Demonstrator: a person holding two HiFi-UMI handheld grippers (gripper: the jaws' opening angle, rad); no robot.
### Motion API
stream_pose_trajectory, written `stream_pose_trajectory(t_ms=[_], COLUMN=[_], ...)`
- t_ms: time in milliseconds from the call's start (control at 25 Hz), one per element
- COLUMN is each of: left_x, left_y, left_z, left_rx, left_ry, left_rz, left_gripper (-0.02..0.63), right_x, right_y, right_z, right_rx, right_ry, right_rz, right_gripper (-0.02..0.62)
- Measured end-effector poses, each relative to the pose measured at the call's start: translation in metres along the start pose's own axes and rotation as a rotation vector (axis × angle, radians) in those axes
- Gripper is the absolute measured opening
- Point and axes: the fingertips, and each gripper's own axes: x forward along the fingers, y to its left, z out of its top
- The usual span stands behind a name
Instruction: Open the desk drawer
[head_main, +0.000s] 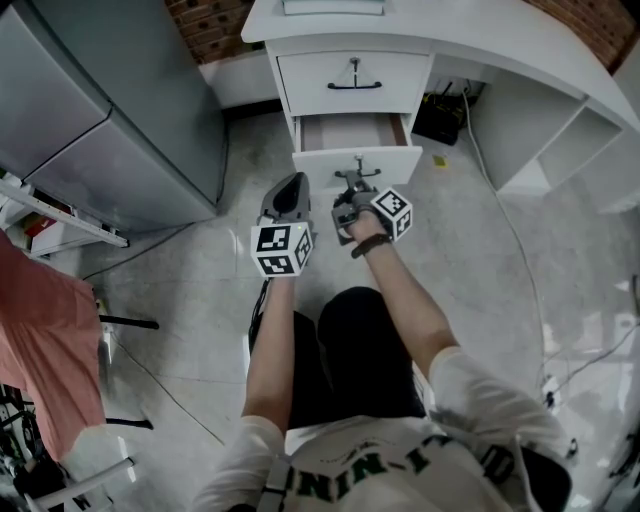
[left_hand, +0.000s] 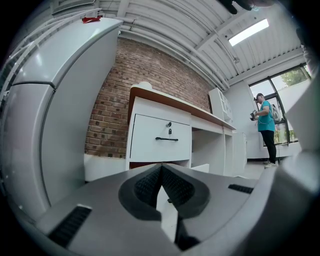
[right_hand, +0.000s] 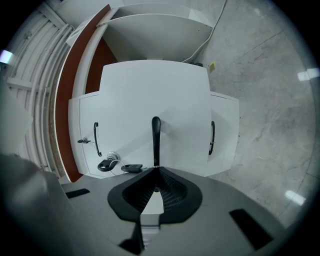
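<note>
The white desk (head_main: 520, 40) has a stack of drawers on its left side. The second drawer (head_main: 357, 163) stands pulled out, and its inside looks bare. My right gripper (head_main: 355, 197) is shut on that drawer's black handle (head_main: 357, 178). In the right gripper view the handle (right_hand: 156, 137) runs straight into the closed jaws of the right gripper (right_hand: 156, 172), with keys (right_hand: 109, 164) hanging from the lock beside it. My left gripper (head_main: 290, 197) hovers just left of the drawer, touching nothing. In its own view the left gripper (left_hand: 161, 172) is shut and empty.
The top drawer (head_main: 353, 82) is closed, with a key in its lock. A grey fridge (head_main: 110, 110) stands at the left. A cable (head_main: 500, 210) trails over the floor at the right, under the desk's open bay. A person (left_hand: 265, 125) stands far off by a window.
</note>
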Motion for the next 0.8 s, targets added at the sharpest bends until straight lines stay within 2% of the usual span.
stream_pose_trajectory(t_ms=[520,800], left_x=[-0.005,-0.009], left_y=[-0.004,-0.005], left_z=[-0.003,-0.008], left_rx=[-0.005,-0.008], left_ry=[-0.006,0.001], left_rz=[-0.01,-0.011], left_gripper=[-0.003,-0.003], right_x=[-0.029,-0.037], right_y=[-0.021,-0.027], right_z=[-0.018,-0.022], right_rx=[0.031,0.015], right_ry=[0.009,0.023], right_rz=[-0.045,-0.05], right_gripper=[0.02,0.02])
